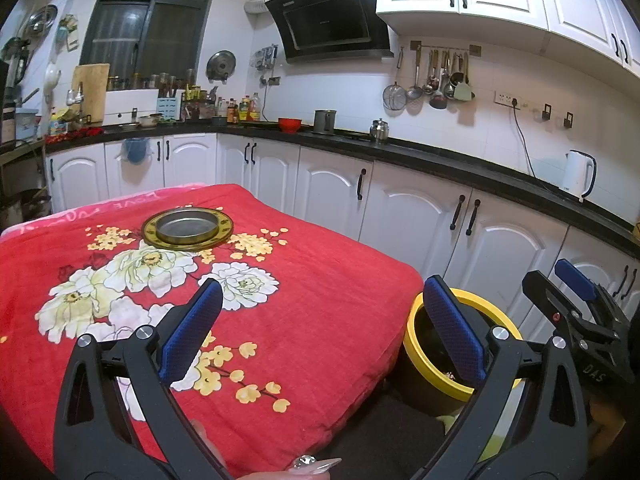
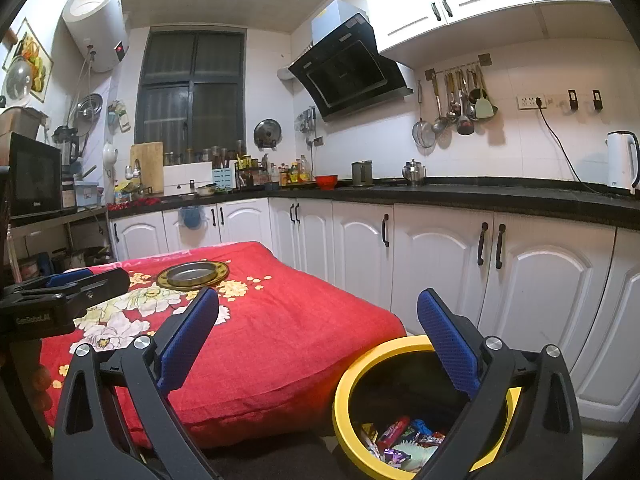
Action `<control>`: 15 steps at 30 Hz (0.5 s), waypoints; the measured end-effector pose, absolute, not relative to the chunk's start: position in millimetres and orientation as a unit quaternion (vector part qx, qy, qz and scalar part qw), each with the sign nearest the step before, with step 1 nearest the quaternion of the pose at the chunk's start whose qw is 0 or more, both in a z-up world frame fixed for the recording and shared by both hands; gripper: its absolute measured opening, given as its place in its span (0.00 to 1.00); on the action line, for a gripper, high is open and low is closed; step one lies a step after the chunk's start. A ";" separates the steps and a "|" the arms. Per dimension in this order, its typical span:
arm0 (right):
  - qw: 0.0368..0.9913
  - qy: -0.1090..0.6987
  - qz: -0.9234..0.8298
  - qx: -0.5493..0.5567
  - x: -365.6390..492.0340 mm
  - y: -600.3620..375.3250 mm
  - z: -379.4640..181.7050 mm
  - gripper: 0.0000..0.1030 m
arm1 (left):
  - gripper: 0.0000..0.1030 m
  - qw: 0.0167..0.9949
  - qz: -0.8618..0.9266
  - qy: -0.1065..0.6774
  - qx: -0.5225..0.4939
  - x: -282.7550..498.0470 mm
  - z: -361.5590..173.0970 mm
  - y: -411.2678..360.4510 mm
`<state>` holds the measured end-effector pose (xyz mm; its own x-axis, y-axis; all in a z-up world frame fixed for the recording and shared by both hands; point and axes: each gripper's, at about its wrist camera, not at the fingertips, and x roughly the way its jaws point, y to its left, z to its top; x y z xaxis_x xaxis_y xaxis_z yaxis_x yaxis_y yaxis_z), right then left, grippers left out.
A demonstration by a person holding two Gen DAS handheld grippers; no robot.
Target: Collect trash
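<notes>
Both grippers are released and carry nothing: the left gripper (image 1: 320, 332) hangs over the near edge of the worktop (image 1: 304, 320) with its blue pads spread wide, and the right gripper (image 2: 320, 344) is spread just as wide above the yellow bin (image 2: 344, 396) that stands on the floor beside the worktop's corner. The trash (image 2: 404, 440), a heap of coloured snack wrappers, already lies in the bottom of the bin. On the red flowered cloth nothing loose shows apart from the metal dish (image 1: 188, 229) on its gold-rimmed plate, well away at the far side.

The job looks close to finished, so the main danger is a careless move near the bin. The right gripper sits low over the rim; pulling back or swinging sideways could catch the yellow edge and tip the wrappers out. The two grippers are also near each other, and a crossing motion could knock them together. A scrap may remain on the cloth below the left gripper's frame, hidden from both views, and I cannot rule that out.
</notes>
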<state>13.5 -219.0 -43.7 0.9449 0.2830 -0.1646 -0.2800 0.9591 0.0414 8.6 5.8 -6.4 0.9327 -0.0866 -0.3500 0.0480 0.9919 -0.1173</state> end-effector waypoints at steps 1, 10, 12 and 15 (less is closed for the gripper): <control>0.986 0.085 0.143 0.009 13.4 -218.9 -43.8 0.94 | 0.89 0.981 -0.035 0.181 -0.055 8.9 -6.6 6.5; 0.986 0.085 0.143 0.010 13.4 -219.0 -43.6 0.94 | 0.89 0.981 -0.033 0.184 -0.055 9.5 -6.5 5.7; 0.986 0.084 0.142 0.011 13.9 -218.7 -43.7 0.94 | 0.89 0.981 -0.033 0.184 -0.056 9.4 -6.3 5.7; 0.986 0.085 0.142 0.011 13.1 -219.1 -45.3 0.94 | 0.89 0.981 -0.032 0.183 -0.056 9.0 -5.8 5.1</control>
